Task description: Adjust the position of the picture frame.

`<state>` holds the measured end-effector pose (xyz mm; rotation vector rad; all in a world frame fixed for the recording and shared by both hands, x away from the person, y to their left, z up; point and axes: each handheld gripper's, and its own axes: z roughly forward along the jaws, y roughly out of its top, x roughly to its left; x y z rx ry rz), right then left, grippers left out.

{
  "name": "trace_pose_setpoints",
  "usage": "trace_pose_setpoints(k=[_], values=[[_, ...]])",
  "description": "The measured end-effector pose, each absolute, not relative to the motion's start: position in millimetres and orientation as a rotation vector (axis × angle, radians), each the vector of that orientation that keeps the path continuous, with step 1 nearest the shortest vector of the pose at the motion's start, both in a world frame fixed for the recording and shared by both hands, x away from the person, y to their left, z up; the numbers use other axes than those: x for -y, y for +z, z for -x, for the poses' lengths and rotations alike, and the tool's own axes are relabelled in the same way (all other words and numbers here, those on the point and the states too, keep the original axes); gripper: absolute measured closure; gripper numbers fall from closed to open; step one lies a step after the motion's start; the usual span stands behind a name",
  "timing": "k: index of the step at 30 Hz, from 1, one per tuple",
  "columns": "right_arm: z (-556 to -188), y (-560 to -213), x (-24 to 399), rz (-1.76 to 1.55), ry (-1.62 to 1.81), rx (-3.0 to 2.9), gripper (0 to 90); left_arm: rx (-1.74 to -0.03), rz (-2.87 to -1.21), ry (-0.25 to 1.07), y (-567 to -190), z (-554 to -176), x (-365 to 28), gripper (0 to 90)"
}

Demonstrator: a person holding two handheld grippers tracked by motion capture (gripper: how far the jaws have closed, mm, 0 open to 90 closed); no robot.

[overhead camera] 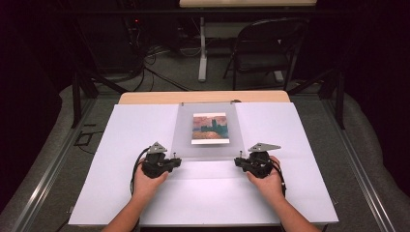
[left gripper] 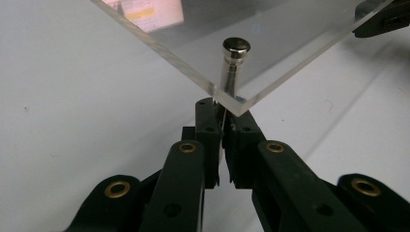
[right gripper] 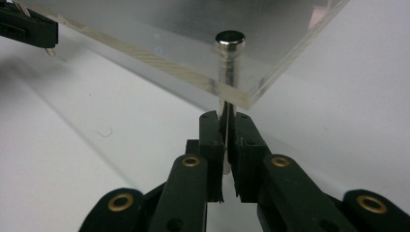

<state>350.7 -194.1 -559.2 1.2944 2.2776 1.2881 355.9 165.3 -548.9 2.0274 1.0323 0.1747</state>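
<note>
Gripping the two near corners of a clear acrylic panel, each hand-held gripper — left, right — is clenched on a metal standoff pin under its corner. The panel sits mid-desk on a white sheet, over a small landscape picture. Likely a lift or set-down step — next, both sides must move evenly. No writing is legible.
</note>
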Motion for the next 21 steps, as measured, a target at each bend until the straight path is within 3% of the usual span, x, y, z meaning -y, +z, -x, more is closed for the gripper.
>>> trace_pose_setpoints(k=[21], values=[[-349, -564, 197, -1.331, 1.284, -2.288, 79.9, -1.052, -2.037, 0.154, -560, -355, -165, 83.7]])
